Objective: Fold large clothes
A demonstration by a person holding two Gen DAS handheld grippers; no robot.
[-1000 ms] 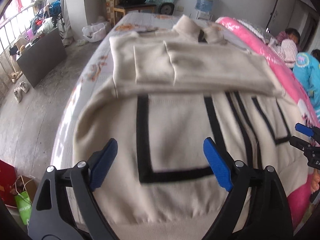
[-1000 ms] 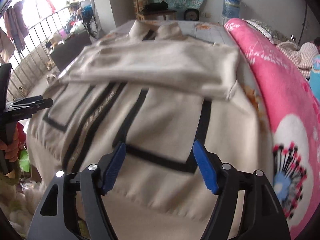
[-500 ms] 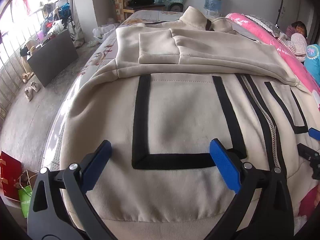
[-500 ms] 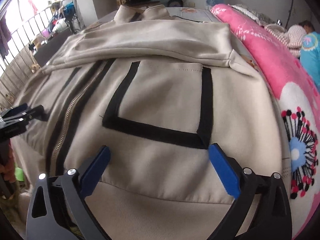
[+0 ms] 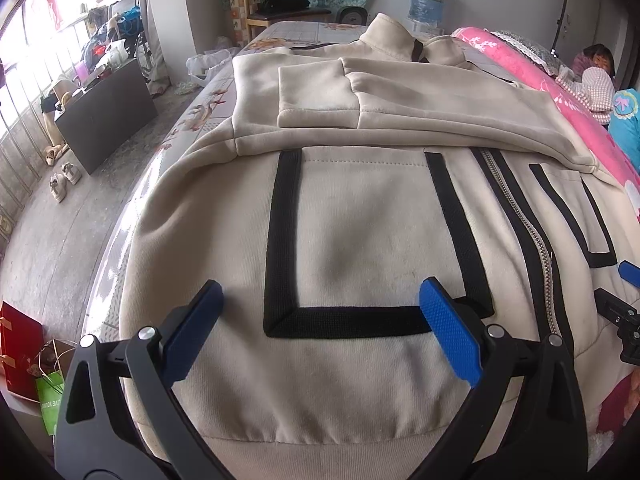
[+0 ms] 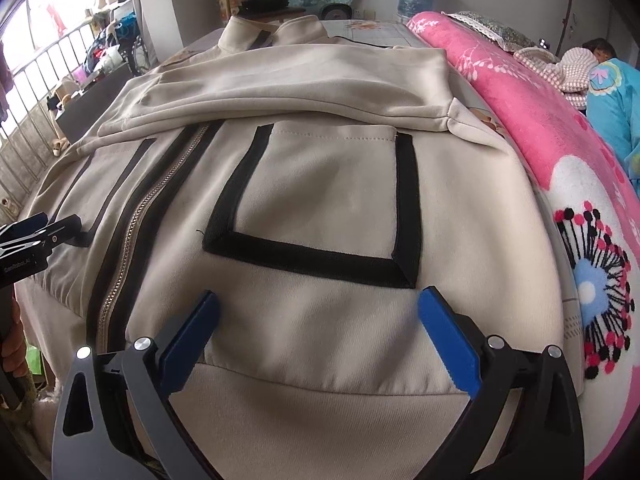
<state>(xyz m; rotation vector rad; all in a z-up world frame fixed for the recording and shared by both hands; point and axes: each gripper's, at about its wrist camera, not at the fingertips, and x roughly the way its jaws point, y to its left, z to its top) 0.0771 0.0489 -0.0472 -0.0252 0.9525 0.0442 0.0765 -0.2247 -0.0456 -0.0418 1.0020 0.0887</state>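
Jacket (image 5: 360, 220) hem cut off below, sleeves folded over chest

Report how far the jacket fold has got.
Done: both sleeves lie folded across the chest of the beige jacket, which is spread zipped on the bed. In hand: nothing gripped; the left gripper and right gripper hang open over the bottom hem. Left: probably pinching the hem and folding the lower half up towards the collar.
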